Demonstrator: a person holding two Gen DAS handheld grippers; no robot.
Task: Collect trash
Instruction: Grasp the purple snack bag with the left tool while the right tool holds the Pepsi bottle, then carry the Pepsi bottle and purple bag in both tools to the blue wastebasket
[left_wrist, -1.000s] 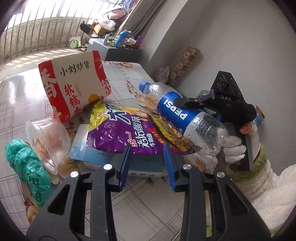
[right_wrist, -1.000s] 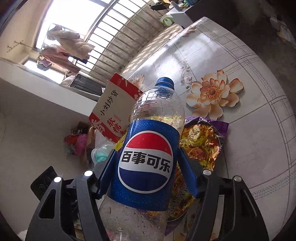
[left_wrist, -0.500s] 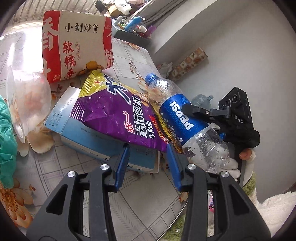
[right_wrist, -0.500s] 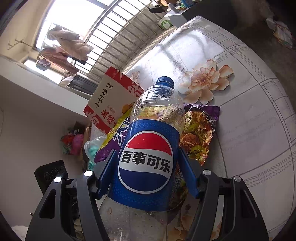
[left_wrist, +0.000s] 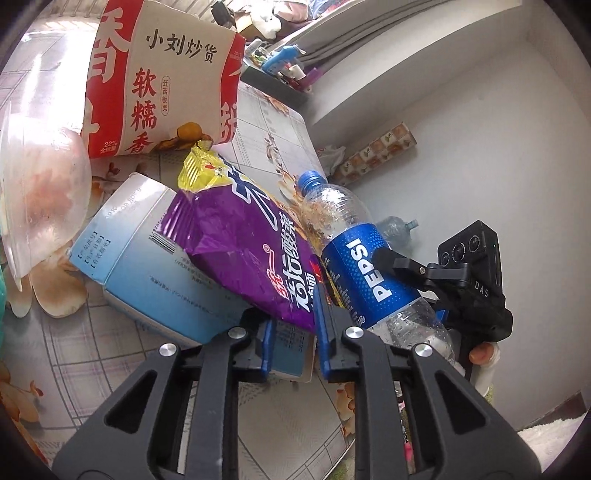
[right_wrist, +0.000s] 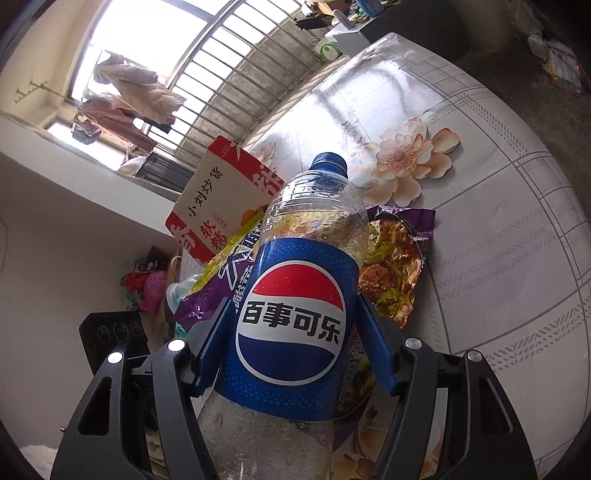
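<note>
Far left in the left wrist view, a clear plastic cup (left_wrist: 40, 192) lying on its side, thin-walled, easily crushed if pinched hard. Behind it, a red-and-white snack bag (left_wrist: 162, 77) standing upright on the flowered surface (left_wrist: 74, 369). Next along, a pale blue carton (left_wrist: 147, 266) lying flat, stiff enough to take by an edge. Draped over it, the purple snack wrapper (left_wrist: 255, 254), crinkly film, light and slippery, best pinched at its lower edge. Left gripper (left_wrist: 293, 332) down at exactly that edge, jaws closing with the wrapper's corner between them; full pinch on the film hard to confirm from here. Further right, the Pepsi bottle (left_wrist: 365, 273), apparently empty, light, smooth and a bit springy, tilted with cap pointing away. Right gripper (right_wrist: 295, 332) clamped across the labelled middle of the bottle, jaws pressed against both sides, a sound hold since the label gives more grip than bare plastic.
</note>
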